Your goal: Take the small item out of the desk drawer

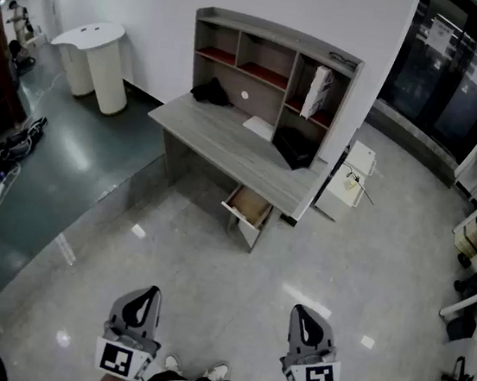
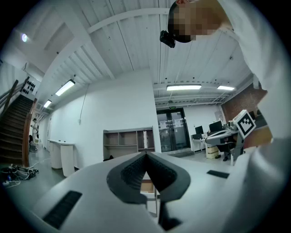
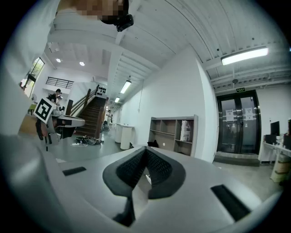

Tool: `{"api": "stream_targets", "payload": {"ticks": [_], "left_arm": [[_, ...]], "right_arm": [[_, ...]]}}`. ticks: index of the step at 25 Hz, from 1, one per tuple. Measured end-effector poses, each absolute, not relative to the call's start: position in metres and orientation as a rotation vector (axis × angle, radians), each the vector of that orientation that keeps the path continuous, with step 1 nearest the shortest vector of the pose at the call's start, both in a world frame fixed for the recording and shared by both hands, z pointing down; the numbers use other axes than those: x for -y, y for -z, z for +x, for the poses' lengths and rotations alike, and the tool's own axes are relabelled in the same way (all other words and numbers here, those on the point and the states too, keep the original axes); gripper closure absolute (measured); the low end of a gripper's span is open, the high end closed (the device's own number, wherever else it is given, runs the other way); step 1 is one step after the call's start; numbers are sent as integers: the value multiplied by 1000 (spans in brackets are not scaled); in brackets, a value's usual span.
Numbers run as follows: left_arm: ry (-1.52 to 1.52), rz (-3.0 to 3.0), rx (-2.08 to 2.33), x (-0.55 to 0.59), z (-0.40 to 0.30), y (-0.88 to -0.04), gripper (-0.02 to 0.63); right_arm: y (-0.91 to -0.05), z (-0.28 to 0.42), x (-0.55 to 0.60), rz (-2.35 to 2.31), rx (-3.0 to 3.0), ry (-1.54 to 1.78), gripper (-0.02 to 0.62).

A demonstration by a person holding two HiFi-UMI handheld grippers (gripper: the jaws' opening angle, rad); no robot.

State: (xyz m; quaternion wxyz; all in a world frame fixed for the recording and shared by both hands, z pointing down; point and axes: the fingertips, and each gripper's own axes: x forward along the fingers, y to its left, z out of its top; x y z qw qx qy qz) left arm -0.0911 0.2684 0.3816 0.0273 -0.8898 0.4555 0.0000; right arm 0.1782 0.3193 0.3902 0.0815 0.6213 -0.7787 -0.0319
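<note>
A grey desk [image 1: 218, 143] with a shelf hutch stands against the white wall, several steps ahead of me. Its drawer [image 1: 248, 207] hangs pulled out under the desktop's right end; I cannot see what lies inside. My left gripper [image 1: 145, 297] and right gripper [image 1: 305, 317] are held low near my body, far from the desk, both shut with nothing between the jaws. The left gripper view shows the drawer [image 2: 146, 185] beyond the closed tips [image 2: 146, 157]. The right gripper view shows closed tips [image 3: 146, 151] with the hutch [image 3: 173, 134] in the distance.
On the desk lie a black bag [image 1: 294, 146], a dark object [image 1: 209, 93] and a white sheet [image 1: 259, 127]. A white unit [image 1: 348, 180] stands right of the desk, white pedestals [image 1: 97, 60] to the left. Cables [image 1: 13, 151] lie on the dark floor. Office chairs and racks [image 1: 474, 286] line the right.
</note>
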Motion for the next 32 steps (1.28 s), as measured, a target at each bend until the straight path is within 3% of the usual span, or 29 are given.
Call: {"api": "stream_targets", "payload": {"ticks": [18,32], "left_arm": [[114,-2713,-1497,-271,-101,-401,589],[7,-2857,-1292,-58,-69,-403,589]], "right_arm": [[-438,163,-310,1688,2449,-108,572],[-424,180,-138,1808,2246,-95,572]]}}
